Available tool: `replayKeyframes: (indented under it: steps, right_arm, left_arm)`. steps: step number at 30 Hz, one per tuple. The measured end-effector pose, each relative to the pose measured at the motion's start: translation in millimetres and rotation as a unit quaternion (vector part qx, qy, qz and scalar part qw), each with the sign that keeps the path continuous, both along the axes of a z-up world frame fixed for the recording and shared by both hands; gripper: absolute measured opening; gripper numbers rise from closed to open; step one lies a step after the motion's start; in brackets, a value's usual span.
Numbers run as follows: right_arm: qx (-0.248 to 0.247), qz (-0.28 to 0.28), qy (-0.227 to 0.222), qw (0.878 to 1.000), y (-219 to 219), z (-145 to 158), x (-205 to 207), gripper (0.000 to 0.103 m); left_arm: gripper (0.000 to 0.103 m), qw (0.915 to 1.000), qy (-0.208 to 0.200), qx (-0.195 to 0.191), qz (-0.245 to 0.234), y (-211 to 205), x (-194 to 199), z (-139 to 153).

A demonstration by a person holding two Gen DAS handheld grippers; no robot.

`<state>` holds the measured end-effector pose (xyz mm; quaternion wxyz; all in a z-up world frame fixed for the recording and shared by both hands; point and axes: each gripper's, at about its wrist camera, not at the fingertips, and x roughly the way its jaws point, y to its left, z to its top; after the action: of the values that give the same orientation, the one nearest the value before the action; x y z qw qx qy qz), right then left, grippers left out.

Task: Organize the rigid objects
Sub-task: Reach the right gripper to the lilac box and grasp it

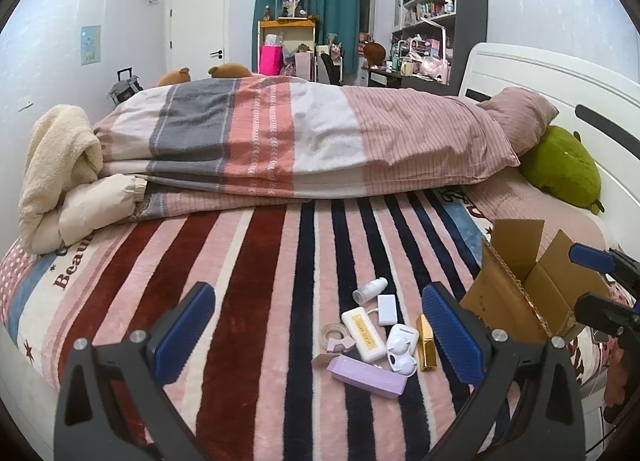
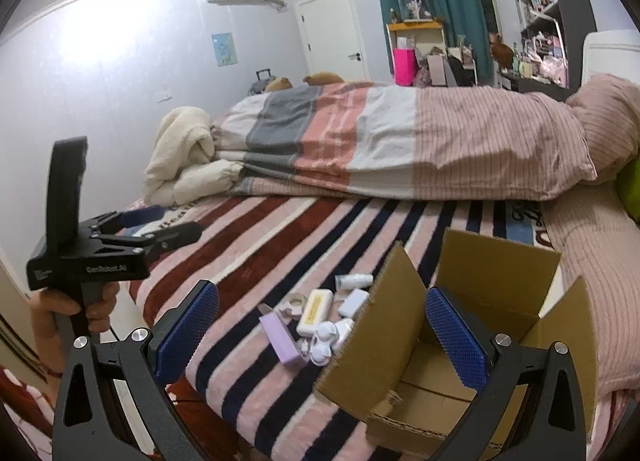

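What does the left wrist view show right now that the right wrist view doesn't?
Only the left wrist view shows the gold bar standing clear beside the white case, and the green plush whole.

Only the right wrist view shows inside the cardboard box, where no item is visible in the part in view, and the person's left hand holding the left gripper.

Both show the purple box, cream case, tape dispenser and small white bottle on the striped blanket, with both grippers open and empty.
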<state>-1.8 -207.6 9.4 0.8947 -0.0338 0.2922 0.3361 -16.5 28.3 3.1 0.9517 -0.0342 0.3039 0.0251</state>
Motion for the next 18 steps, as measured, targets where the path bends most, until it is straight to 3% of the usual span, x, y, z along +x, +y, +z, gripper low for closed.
replayKeyframes:
  steps: [2,5,9,12,18]
  right_arm:
    - [-0.006,0.006,-0.015,1.000,10.3,3.8,-4.8,0.094]
    - [-0.039,0.033,-0.037,0.998,39.3,4.9,-12.6,0.068]
    - [-0.065,0.105,-0.022,0.992,81.0,-11.6,-18.4,0.050]
    - [-0.105,0.149,0.003,0.983,114.4,-39.9,-20.7,0.037]
    - [-0.183,0.142,0.080,0.969,143.0,-120.5,5.6,0.036]
  left_arm:
    - [0.103,1.0000,-0.001,-0.005,0.005,9.7,-1.8,-2.6]
    - [0.103,0.9998,-0.003,-0.018,0.009,26.5,-4.5,-11.3]
    - [0.103,0.9992,0.011,-0.034,0.019,50.3,-5.1,-31.0]
    - [0.103,0.9985,0.030,-0.037,0.026,64.6,-2.4,-50.2]
    - [0.103,0.9977,0.037,-0.047,0.033,83.9,-3.8,-81.2]
